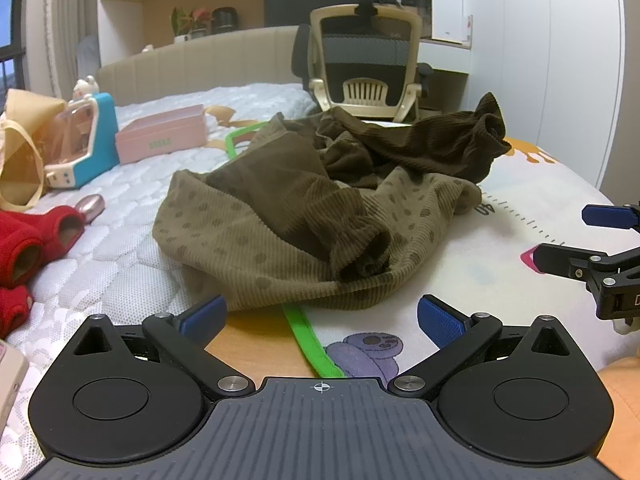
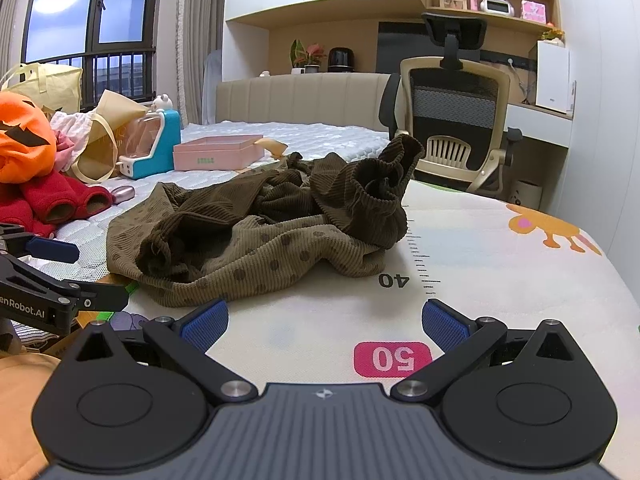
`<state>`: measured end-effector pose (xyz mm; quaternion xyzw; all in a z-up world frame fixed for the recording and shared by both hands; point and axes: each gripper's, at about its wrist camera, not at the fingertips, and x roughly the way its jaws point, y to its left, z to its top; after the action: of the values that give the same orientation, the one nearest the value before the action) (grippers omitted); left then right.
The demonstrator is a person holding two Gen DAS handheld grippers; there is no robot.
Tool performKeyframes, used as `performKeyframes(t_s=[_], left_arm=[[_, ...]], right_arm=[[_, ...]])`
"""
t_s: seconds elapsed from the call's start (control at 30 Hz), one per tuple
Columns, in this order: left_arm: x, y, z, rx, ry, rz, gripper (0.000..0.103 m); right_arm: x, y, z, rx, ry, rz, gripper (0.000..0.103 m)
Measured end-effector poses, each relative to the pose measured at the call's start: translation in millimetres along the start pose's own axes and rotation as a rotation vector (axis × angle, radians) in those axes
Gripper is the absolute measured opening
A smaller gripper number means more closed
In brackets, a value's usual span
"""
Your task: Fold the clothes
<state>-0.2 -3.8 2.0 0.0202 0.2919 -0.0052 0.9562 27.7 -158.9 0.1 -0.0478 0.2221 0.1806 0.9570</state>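
A crumpled brown corduroy garment (image 1: 304,208) with dotted lighter panels and darker sleeves lies in a heap on a printed play mat (image 1: 500,248) spread on the bed. In the right wrist view the same garment (image 2: 256,232) sits just beyond the fingers. My left gripper (image 1: 320,316) stands open a short way in front of the garment's near hem, holding nothing. My right gripper (image 2: 324,322) is open too, over the mat near a pink "50" mark (image 2: 392,359), clear of the cloth. Each gripper shows at the edge of the other's view.
Red knitted clothes (image 1: 28,248), a pink box (image 1: 164,134), a blue toy (image 1: 86,140) and a beige bag (image 1: 20,152) lie on the white mattress to the left. An orange pumpkin cushion (image 2: 22,142) sits further left. An office chair (image 2: 452,120) stands behind the bed.
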Motion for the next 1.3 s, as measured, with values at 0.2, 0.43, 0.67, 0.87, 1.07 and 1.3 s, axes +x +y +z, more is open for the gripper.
performKeyframes(t_s=[0.2,0.43,0.67,0.87,1.07,1.3], left_arm=[[0.6,0.6,-0.1,0.0,0.003,-0.002,0.103],[1.0,0.1,-0.5,0.0,0.005,-0.001,0.103],[1.2,0.0,-0.5,0.0,0.006,-0.001,0.103],[1.4,-0.2,-0.4,0.0,0.007,-0.001,0.103],[1.4,-0.6,-0.6,-0.001,0.007,-0.001,0.103],[1.5,-0.6,-0.3,0.0,0.01,0.0,0.103]], right_arm=[[0.6,0.1,-0.4,0.001,0.001,0.0,0.103],[1.0,-0.6,-0.8,0.006,0.002,0.001,0.103],[1.5,-1.3,-0.3,0.009,0.005,0.001,0.103],[1.5,-2.1,-0.7,0.012,0.006,0.002,0.103],[1.3,-2.8,-0.8,0.013,0.007,0.002,0.103],[1.2,-3.1,-1.0,0.015,0.008,0.004,0.103]])
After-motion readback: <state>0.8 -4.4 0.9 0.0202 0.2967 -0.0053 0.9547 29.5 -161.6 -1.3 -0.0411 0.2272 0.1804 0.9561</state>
